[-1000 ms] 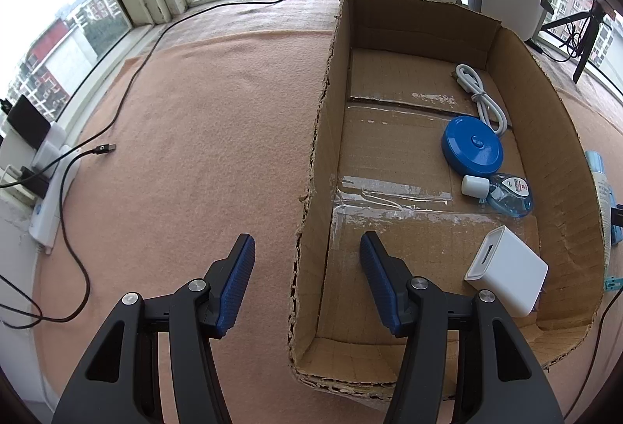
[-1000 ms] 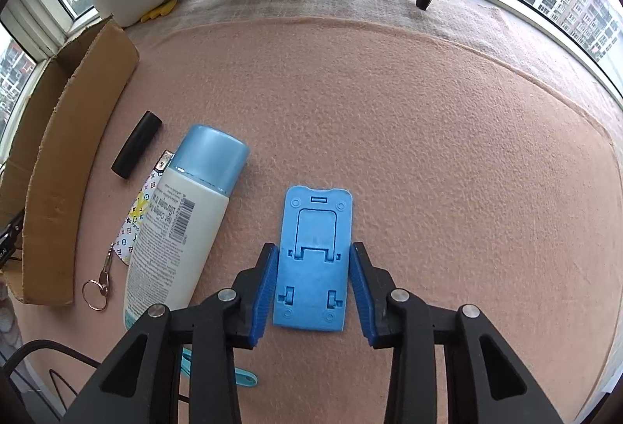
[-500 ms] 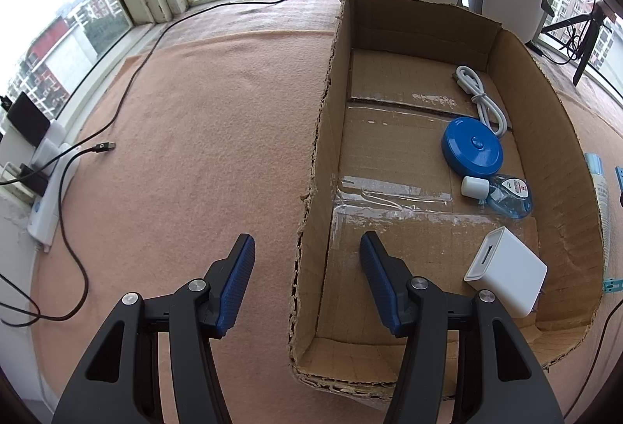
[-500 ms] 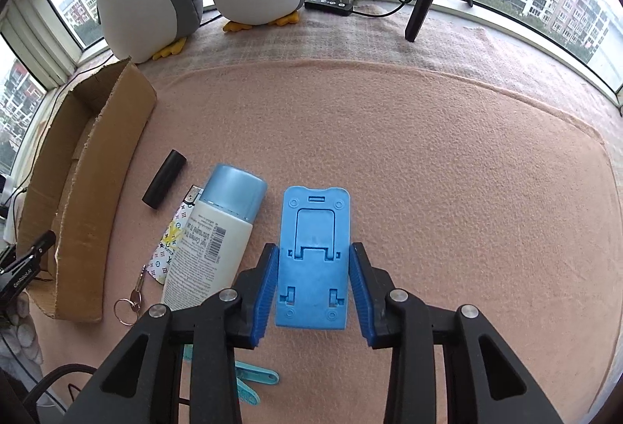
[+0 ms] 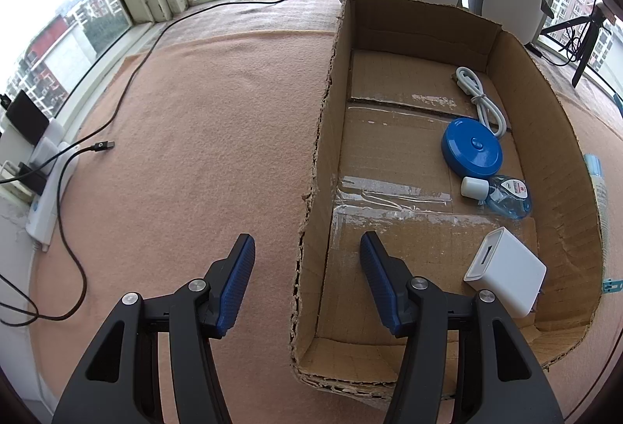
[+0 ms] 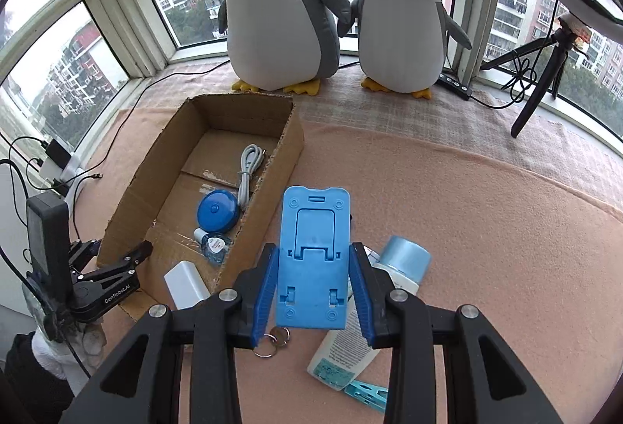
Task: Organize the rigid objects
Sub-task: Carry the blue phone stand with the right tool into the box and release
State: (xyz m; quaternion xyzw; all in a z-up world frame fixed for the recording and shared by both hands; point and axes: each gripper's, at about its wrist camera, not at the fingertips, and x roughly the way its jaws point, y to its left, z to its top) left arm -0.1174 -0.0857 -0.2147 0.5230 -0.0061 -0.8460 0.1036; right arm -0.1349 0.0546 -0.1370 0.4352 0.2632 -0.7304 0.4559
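My right claw (image 6: 311, 291) is clamped on the blue phone stand (image 6: 311, 260), lifted beside the cardboard box (image 6: 290, 151). Left claw (image 5: 307, 284) straddles the box wall, jaws apart, gripping nothing. Boxed: cable, blue disc, white charger. Outside: lotion bottle (image 6: 366, 326), keyring.

Blue phone stand (image 6: 311, 256) — flat, lifted, claw-pinched

Right hand-held gripper (image 6: 311, 276) clamped, raised
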